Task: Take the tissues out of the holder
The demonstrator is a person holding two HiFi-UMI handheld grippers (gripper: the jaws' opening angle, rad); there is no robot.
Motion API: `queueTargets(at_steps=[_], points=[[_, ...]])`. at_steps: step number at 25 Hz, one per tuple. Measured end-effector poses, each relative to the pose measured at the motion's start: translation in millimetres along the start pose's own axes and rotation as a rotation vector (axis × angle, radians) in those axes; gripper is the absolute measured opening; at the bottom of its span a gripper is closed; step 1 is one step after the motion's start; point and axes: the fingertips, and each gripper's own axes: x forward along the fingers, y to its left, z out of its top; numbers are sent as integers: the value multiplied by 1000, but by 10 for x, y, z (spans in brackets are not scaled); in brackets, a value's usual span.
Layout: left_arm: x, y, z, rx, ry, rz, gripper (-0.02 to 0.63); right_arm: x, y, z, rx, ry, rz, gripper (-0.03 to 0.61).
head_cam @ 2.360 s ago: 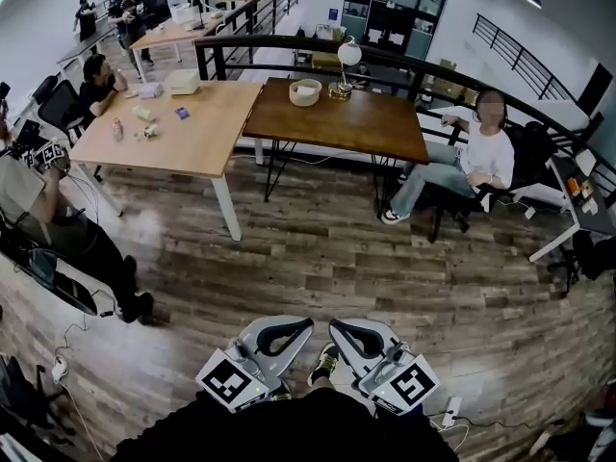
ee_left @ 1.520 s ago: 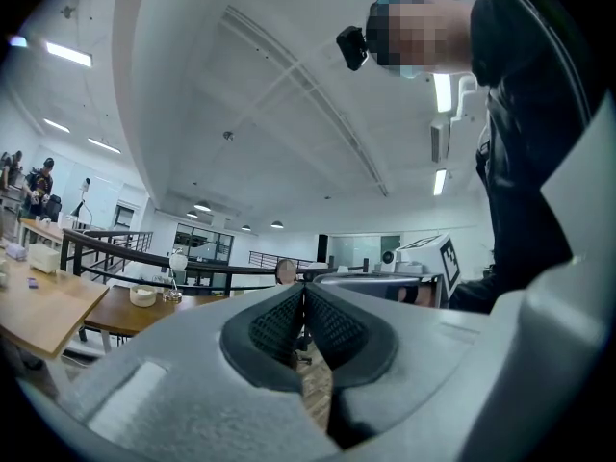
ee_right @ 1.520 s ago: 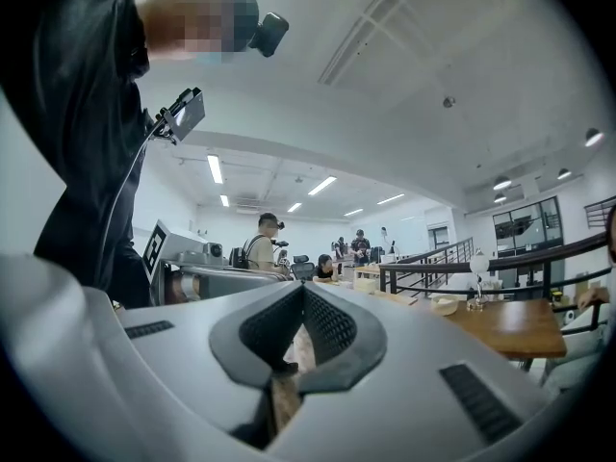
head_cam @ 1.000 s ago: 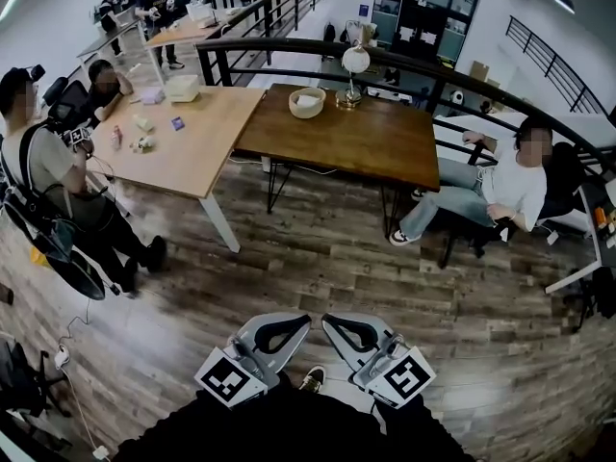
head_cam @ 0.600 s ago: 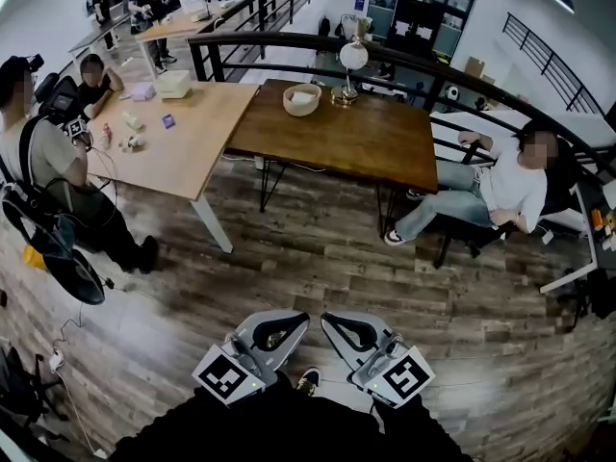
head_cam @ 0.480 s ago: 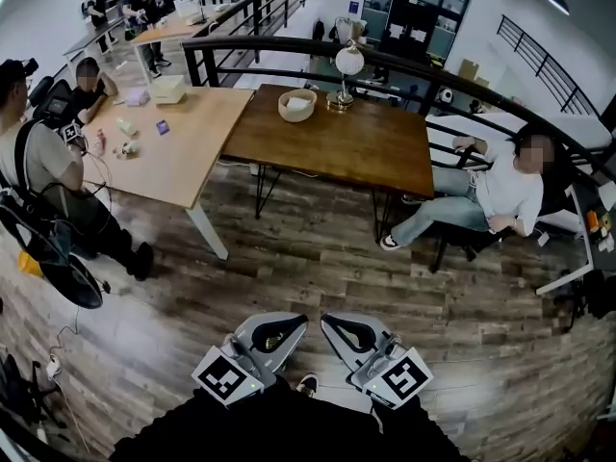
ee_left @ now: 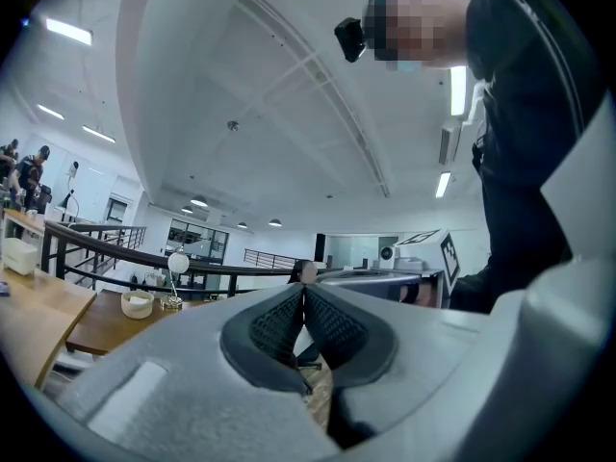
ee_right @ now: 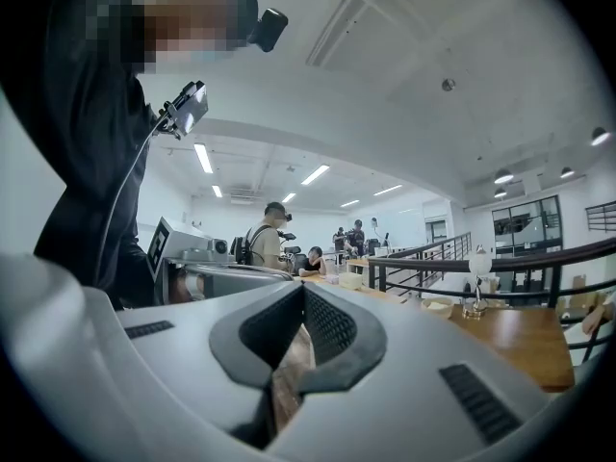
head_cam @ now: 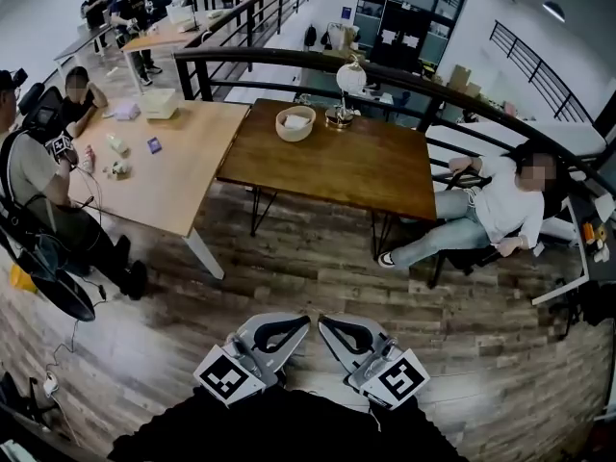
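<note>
Dark brown wood makes up the desk (head_cam: 366,166) that carries the task's thing. A round, pale holder (head_cam: 295,128) stands near its far left corner, with white tissues (head_cam: 295,117) showing inside. Just beside the holder, to the right, stands a lamp (head_cam: 344,85) with a white globe shade.

We hold both grippers low and close to our body, side by side. They are well apart from that desk, with a stretch of plank floor (head_cam: 318,277) between. Our left gripper (head_cam: 287,331) has its jaws pressed together, the ribbed pads meeting at the tips with nothing caught in them. Our right gripper (head_cam: 345,333) is closed the same way and is likewise empty. Neither touches the holder, which shows only small and far off in each gripper view, next to the lamp.

A lighter wooden desk (head_cam: 168,176) joins the dark one on its left and carries a white box (head_cam: 160,103) and a few small items we cannot name. One person (head_cam: 34,195) stands at its left edge with gear strapped on. Another person (head_cam: 500,200), in a white top, sits to the right of the dark desk, legs stretched toward it. A black railing (head_cam: 289,58) runs behind both desks.
</note>
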Motion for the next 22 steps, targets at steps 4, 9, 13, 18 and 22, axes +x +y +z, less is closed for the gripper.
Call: queueTargets(at_steps=[4,9,13,18,22], points=[[4,293,104,-5,-18,-3,8,251,-133,36,-3,26,-8,5],[8,614,131,-1,-22,-13,8,547,-263,42,1,28,-17,5],[-9,831,149,-8,-28,-31,8,776,-329,40,3,31,-29,5],[-28,1054,162,-9,-21,-39,8,981,-396,32,4,35,-39,5],[6,1213,154,-10,-21,-39,8,1082,-491,15,10,37,-46,5]])
